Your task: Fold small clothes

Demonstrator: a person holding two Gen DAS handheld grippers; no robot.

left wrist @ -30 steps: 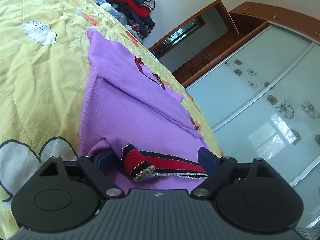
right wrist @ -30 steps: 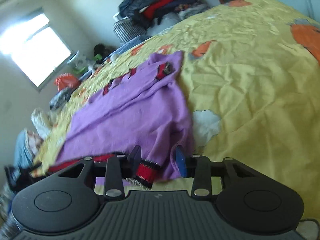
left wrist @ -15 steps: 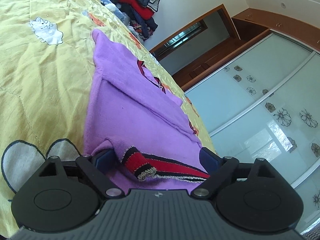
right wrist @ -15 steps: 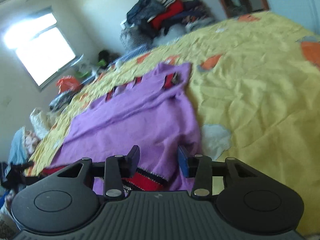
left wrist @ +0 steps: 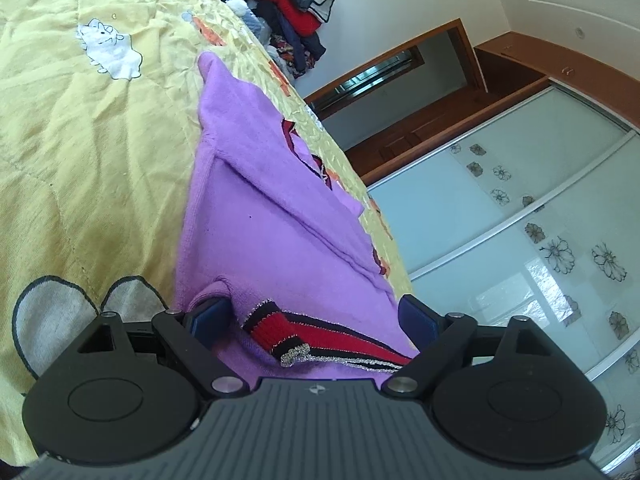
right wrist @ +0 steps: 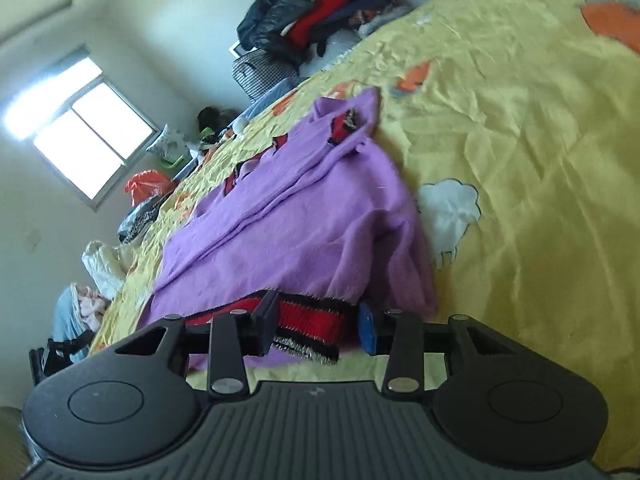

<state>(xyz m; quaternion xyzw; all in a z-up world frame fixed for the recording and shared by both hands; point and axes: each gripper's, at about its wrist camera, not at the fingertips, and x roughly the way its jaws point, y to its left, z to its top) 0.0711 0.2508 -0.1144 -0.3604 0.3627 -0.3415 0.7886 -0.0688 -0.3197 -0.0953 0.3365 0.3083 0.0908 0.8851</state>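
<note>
A small purple sweater [left wrist: 276, 216] with a red, black and silver hem band [left wrist: 320, 340] lies flat on the yellow quilt [left wrist: 80, 152]. My left gripper [left wrist: 314, 318] is open, its jaws wide apart on either side of the near left hem corner. In the right wrist view the sweater [right wrist: 296, 224] stretches away from me. My right gripper [right wrist: 318, 326] is open, and the red hem band [right wrist: 308, 318] at the near right corner sits between its jaws.
A pile of clothes [right wrist: 316, 20] sits at the far end of the bed. Glass wardrobe doors [left wrist: 540, 240] stand beyond the bed's right edge. A window [right wrist: 80, 136] and bags [right wrist: 148, 184] are on the left side.
Both grippers have drawn back a little along the hem. The right gripper's jaws have opened wider around the hem band.
</note>
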